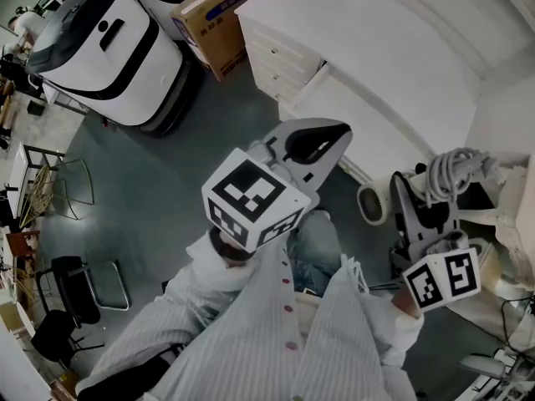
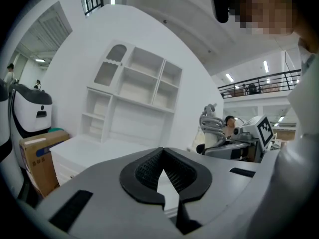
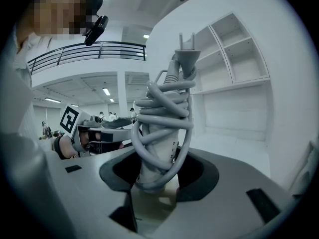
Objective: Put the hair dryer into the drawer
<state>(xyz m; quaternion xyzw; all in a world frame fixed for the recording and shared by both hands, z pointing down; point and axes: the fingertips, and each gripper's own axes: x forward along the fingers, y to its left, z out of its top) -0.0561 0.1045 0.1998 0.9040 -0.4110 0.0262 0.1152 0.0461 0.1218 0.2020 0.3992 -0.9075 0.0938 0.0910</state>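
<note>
My right gripper (image 1: 425, 217) is shut on the hair dryer (image 1: 373, 202), a white dryer with its grey cord (image 1: 452, 168) wound round the handle. In the right gripper view the handle (image 3: 160, 133) stands upright between the jaws of that gripper (image 3: 159, 172), with the plug (image 3: 187, 54) on top. My left gripper (image 1: 320, 143) is held in front of my chest, shut and with nothing in it; its pads (image 2: 149, 169) meet at the tip. A white drawer unit (image 1: 280, 53) with its drawers closed stands ahead at the end of a white desk (image 1: 393, 65).
A large white machine (image 1: 100, 40) and a cardboard box (image 1: 219, 19) stand left of the drawer unit. Metal chairs (image 1: 71, 182) are at the far left. A white shelf unit (image 2: 134, 91) rises above the desk. Bags and cables lie at the right (image 1: 510, 224).
</note>
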